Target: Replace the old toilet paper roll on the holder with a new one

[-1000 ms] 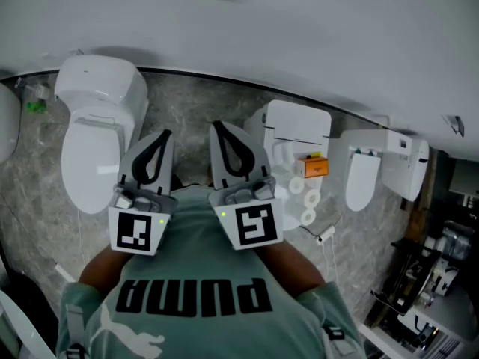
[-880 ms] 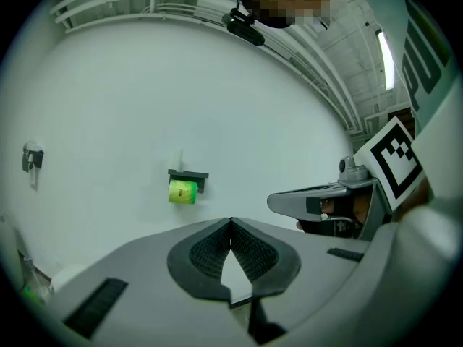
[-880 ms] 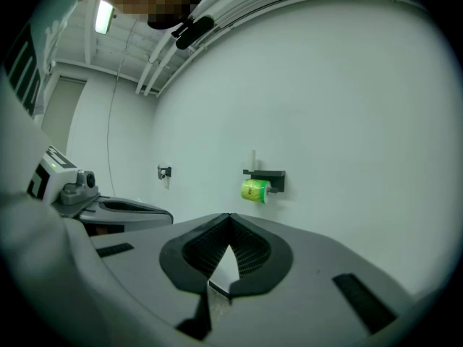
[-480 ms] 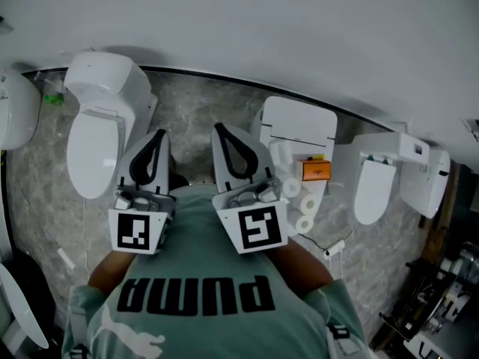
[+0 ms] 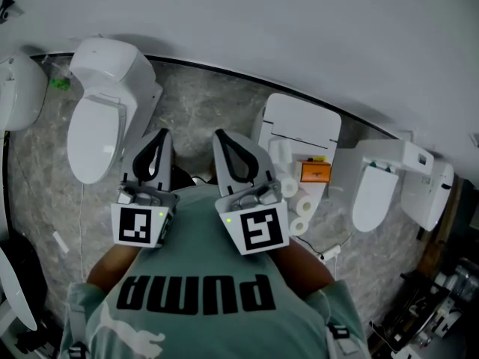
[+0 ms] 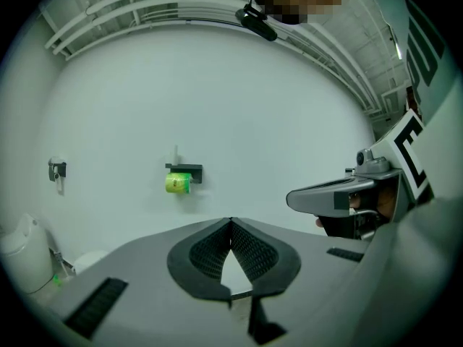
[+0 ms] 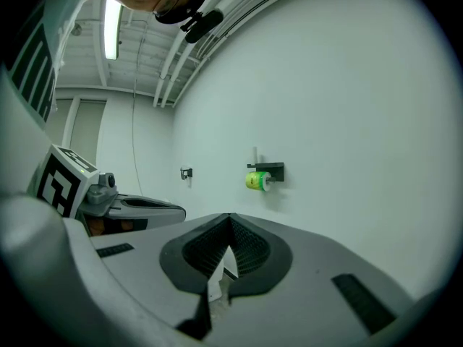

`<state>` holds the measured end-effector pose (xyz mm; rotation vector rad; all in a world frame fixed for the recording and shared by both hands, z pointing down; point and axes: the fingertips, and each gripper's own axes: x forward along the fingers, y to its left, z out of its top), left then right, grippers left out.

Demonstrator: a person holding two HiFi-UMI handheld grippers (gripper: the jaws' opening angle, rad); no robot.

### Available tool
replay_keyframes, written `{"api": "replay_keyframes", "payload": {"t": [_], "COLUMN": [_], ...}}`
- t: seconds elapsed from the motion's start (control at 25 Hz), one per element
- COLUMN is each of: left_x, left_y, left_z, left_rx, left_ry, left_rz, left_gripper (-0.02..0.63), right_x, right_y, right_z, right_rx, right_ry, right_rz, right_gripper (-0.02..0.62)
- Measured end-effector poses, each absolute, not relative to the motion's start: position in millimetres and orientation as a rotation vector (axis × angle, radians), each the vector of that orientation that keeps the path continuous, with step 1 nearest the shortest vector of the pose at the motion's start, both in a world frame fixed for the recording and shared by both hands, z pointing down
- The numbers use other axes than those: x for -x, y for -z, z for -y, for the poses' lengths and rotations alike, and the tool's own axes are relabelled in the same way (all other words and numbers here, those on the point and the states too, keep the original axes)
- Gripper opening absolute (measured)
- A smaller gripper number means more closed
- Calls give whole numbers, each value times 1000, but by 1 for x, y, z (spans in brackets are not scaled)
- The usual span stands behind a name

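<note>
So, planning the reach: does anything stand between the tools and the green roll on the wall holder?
Nothing visible does. Past the shut left tool and right tool, the green roll on its black wall holder shows unobstructed against the white wall in both gripper views.

Left grey two-jaw gripper (image 5: 162, 133), right grey two-jaw gripper (image 5: 219, 134): side by side before chest, not touching, pointing forward. Both jaw pairs closed, nothing between.

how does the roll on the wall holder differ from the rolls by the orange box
Colour: the holder roll is green; the spare rolls by the orange box are white. Place: the holder roll hangs on a black holder; the spare rolls lie at the middle toilet. Both are paper rolls.
</note>
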<state>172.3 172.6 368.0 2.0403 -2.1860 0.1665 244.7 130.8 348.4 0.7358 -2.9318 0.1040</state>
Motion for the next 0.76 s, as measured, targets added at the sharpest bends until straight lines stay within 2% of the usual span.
{"api": "replay_keyframes", "payload": {"t": [0.76], "left_x": [-164], "left_y": [-364], "left_z": [-176], "left_rx": [-2097], "left_ry": [-182], "left_rz": [2147], "left_gripper": [3], "right_x": [-231], "right_y": [-344], "right_z": [-138], "right_rx": [-739], "right_ry": [-73], "right_rz": [2932], "right_gripper": [3]}}
